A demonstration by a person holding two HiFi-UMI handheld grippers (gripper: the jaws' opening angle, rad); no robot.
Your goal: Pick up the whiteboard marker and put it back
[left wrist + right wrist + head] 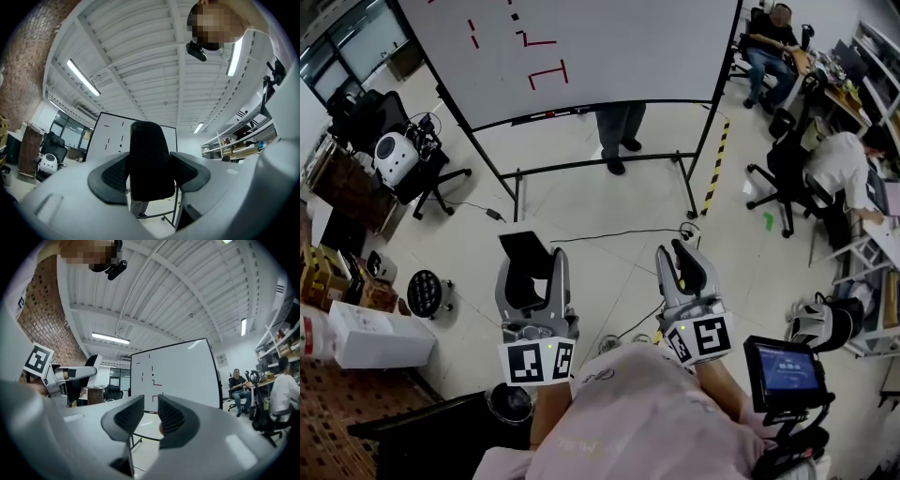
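The whiteboard (581, 47) runs off the head view's top edge, and a person (619, 131) behind it shows only as legs. In the left gripper view the black block (149, 154) gripped in the left tongs (150, 171) covers the board's middle. A reddish spot (161, 428) behind the right tongs (151, 408) is mostly hidden; bits (550, 113) on the board's ledge are too small to tell
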